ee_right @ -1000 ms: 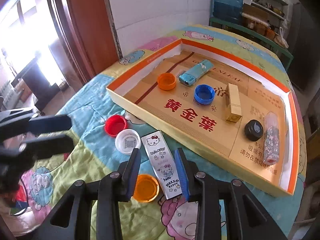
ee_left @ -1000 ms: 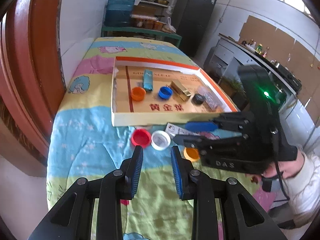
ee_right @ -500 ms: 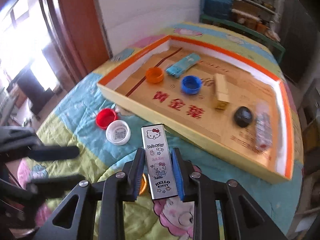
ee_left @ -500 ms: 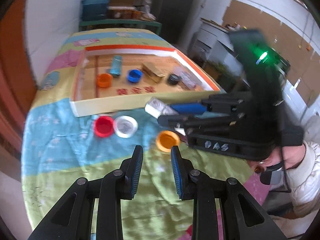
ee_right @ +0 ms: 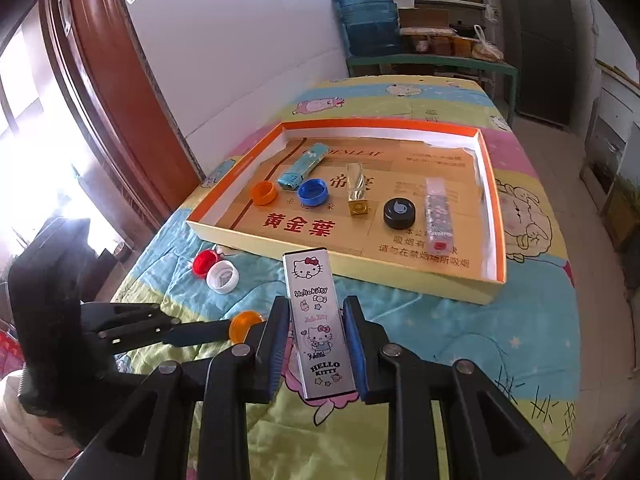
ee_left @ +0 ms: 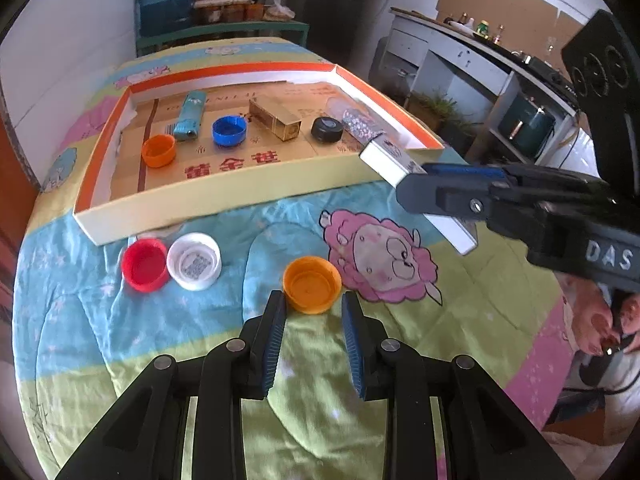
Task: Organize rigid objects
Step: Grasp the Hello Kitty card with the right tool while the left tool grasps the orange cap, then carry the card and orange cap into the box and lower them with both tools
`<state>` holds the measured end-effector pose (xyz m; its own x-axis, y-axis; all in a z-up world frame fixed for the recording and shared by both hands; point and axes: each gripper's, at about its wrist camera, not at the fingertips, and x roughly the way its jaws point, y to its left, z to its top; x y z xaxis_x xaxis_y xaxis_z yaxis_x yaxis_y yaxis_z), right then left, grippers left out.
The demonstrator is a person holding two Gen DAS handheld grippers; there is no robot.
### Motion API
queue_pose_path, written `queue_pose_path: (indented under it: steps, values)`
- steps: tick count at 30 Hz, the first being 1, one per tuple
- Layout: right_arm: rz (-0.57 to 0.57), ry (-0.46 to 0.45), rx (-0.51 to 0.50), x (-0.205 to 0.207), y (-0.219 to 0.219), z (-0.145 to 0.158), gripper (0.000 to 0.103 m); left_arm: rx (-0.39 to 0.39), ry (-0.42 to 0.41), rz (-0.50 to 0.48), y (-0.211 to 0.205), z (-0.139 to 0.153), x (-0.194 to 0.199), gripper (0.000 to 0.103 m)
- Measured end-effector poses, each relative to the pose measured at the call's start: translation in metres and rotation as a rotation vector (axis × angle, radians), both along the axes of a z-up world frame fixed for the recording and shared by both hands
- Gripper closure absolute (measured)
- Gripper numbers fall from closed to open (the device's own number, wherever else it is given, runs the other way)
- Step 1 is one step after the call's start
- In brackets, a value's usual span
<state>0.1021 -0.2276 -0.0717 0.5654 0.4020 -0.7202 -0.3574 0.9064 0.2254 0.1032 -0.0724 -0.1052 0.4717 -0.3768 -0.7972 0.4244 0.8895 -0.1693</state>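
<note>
Between the right tongs (ee_right: 316, 344), clamped Hello Kitty box (ee_right: 316, 320).

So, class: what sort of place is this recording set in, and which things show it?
Probably a lived-in home kitchen or storeroom: a blue plastic water-cooler jug beside a green metal shelf of food containers, and a white counter holding bottles.

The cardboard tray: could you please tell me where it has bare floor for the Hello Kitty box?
In the cardboard tray, bare floor lies along the far wall, and near the front left corner before the orange cap. The middle row, from that cap to the glitter case, is crowded.
</note>
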Motion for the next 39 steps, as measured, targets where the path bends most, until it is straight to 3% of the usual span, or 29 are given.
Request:
queue_pose_path:
  steps: [5,10,12,14,19,21,29,35,39]
  values:
    - [0.004,-0.002,0.007,-0.001,0.000,-0.004,0.075,0.027,-0.018,0.009,-0.007,-0.001,0.007,0.073]
    - [0.001,0.004,0.022,-0.001,-0.002,-0.007,0.075,0.056,-0.043,0.004,-0.016,-0.001,0.011,0.065]
    - [-0.002,0.006,0.026,-0.001,-0.003,-0.008,0.074,0.047,-0.049,-0.009,-0.019,-0.002,0.012,0.051]
    - [-0.008,0.007,0.027,-0.002,-0.005,-0.009,0.074,0.037,-0.049,-0.025,-0.021,-0.003,0.013,0.047]
    - [-0.029,0.013,0.043,-0.003,-0.013,-0.012,0.074,0.042,-0.064,-0.016,-0.022,-0.003,0.012,0.050]
    - [-0.034,0.016,0.046,-0.003,-0.015,-0.013,0.074,0.063,-0.076,0.011,-0.021,-0.003,0.013,0.072]
    - [-0.039,0.023,0.053,-0.003,-0.019,-0.017,0.075,0.012,-0.071,0.025,-0.012,0.003,0.014,0.072]
    - [-0.032,-0.005,0.055,0.002,-0.019,-0.006,0.075,-0.049,-0.108,0.056,0.005,0.034,0.017,0.072]
    - [-0.023,-0.044,0.043,0.014,-0.014,0.007,0.075,-0.047,-0.144,0.090,0.019,0.055,0.031,0.072]
